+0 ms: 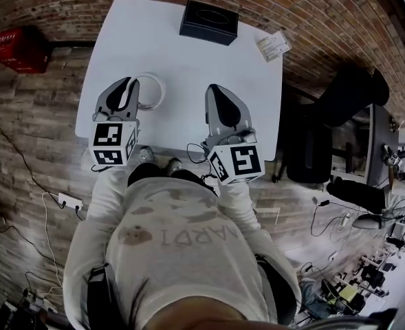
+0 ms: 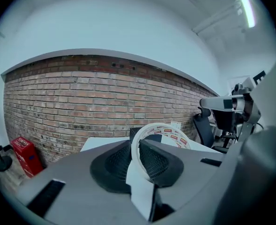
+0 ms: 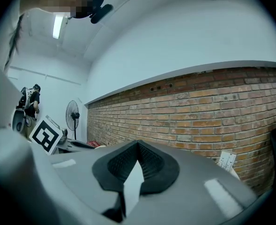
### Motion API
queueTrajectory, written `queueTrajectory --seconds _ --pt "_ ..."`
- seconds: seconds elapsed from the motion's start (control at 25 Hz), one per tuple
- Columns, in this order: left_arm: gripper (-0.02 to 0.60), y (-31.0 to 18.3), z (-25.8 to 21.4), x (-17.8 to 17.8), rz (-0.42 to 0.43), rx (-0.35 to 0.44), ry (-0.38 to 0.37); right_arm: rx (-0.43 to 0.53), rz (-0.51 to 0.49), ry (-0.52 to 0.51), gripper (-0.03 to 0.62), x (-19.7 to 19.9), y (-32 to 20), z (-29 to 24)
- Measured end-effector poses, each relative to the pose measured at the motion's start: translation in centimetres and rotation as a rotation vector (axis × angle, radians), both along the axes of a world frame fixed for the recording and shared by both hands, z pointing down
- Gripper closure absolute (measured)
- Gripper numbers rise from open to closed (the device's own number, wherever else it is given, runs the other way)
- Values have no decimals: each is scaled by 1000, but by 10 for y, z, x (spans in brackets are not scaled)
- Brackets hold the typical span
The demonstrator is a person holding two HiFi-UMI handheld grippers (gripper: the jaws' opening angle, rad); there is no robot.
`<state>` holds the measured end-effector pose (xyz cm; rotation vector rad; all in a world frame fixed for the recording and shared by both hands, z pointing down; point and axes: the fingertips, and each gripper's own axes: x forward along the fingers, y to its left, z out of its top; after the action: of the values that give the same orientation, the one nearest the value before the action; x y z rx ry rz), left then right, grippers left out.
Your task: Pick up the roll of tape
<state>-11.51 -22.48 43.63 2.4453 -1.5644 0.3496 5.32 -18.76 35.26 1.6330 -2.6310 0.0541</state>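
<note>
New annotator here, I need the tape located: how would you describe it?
Find the white table by the brick wall. Over its left side, the left gripper pinches the roll of tape: a thin white ring, unlike the black box at the far edge.

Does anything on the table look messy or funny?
Nothing is spilled or broken. Only the small card lies crooked at the table's far right corner, right by the edge.
</note>
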Motion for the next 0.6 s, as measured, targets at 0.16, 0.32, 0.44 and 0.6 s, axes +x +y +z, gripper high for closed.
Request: queueTrajectory --seconds 0.16,0.32,0.44,0.6 --pt "523 11 -12 -7 -28 35 3 11 -27 -1 583 -5 5 -6" --pt "523 23 -24 -15 -64 74 -1 22 -51 -2 583 -10 12 -10" --pt "523 31 -34 -21 -88 103 8 30 -64 -5 583 -13 16 -14" --pt "523 43 -48 -27 -114 142 14 40 -74 -10 583 -15 24 -18"
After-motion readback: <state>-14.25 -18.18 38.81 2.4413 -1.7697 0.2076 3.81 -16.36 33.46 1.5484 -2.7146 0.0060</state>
